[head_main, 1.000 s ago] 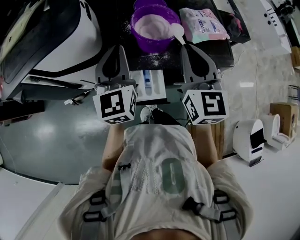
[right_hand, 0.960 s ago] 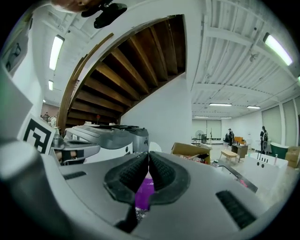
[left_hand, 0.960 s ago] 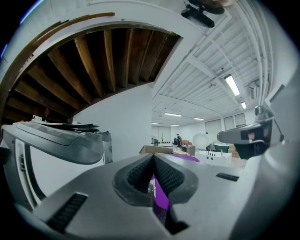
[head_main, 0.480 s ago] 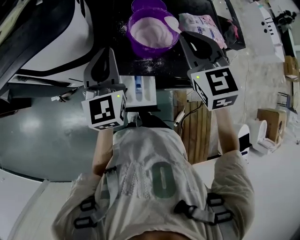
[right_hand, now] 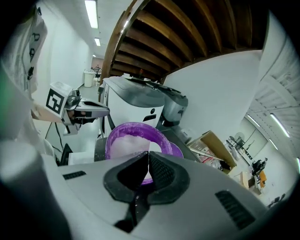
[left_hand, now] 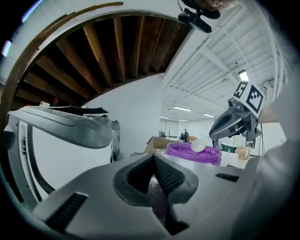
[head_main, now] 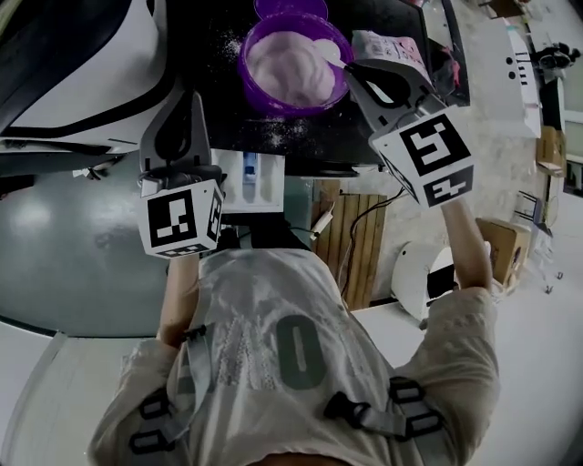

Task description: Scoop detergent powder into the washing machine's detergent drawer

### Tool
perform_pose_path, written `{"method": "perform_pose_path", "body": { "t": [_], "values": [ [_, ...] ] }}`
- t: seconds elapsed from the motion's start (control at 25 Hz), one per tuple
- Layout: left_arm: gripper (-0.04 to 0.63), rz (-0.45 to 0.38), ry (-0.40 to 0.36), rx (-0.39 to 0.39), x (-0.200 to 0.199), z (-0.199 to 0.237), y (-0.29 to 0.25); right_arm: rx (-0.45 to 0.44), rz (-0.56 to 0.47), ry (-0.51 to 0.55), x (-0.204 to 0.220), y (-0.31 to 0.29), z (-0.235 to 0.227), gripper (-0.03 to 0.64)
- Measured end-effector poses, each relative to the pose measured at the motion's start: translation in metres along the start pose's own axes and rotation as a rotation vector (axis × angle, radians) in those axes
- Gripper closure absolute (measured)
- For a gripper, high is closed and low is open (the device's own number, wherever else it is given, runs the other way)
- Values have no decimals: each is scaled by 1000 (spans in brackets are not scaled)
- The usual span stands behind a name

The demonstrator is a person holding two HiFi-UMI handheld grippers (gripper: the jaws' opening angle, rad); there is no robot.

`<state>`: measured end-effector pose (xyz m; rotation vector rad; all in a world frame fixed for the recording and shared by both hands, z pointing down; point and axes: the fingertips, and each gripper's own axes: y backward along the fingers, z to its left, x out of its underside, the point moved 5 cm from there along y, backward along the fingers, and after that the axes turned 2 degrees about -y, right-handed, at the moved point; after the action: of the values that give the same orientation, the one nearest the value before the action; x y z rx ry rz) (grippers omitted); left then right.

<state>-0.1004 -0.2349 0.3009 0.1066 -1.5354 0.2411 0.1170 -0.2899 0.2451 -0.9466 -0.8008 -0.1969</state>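
A purple bowl (head_main: 290,64) of white detergent powder stands on the dark top (head_main: 219,118) of the machine. My right gripper (head_main: 350,69) is shut on the handle of a white spoon (head_main: 328,55), whose scoop hangs over the bowl's right side. The right gripper view shows the spoon (right_hand: 151,146) just past the shut jaws, with the bowl (right_hand: 126,140) behind. My left gripper (head_main: 179,98) is shut on nothing, left of the bowl. Below the dark top the white detergent drawer (head_main: 264,187) stands open. From the left gripper view I see the bowl (left_hand: 187,153) and spoon (left_hand: 198,145).
A washing machine with a white body (head_main: 91,82) fills the left. A detergent packet (head_main: 393,47) lies right of the bowl, a second purple tub (head_main: 291,7) behind it. Spilled powder (head_main: 278,135) dots the dark top. White appliances (head_main: 414,273) stand on the floor at right.
My right gripper has gone up and forward, bringing the spoon from the bowl's right rim to over the powder. The left gripper has drifted left, away from the drawer.
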Motion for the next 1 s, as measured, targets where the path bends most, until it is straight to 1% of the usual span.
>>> {"method": "perform_pose_path", "body": {
  "t": [0.24, 0.4, 0.52, 0.76, 1.0],
  "values": [
    [575, 12, 9, -33, 14, 7, -4, -105, 114, 41, 11, -21, 1, 606],
    [575, 20, -2, -60, 17, 13, -7, -147, 174, 82, 15, -31, 5, 606],
    [575, 22, -9, -72, 18, 14, -8, -174, 214, 94, 17, -36, 6, 606],
    [575, 26, -15, -76, 20, 12, -9, -236, 261, 55, 17, -39, 7, 606],
    [575, 28, -10, -81, 21, 13, -9, -339, 294, -41, 15, -40, 14, 606]
  ]
}}
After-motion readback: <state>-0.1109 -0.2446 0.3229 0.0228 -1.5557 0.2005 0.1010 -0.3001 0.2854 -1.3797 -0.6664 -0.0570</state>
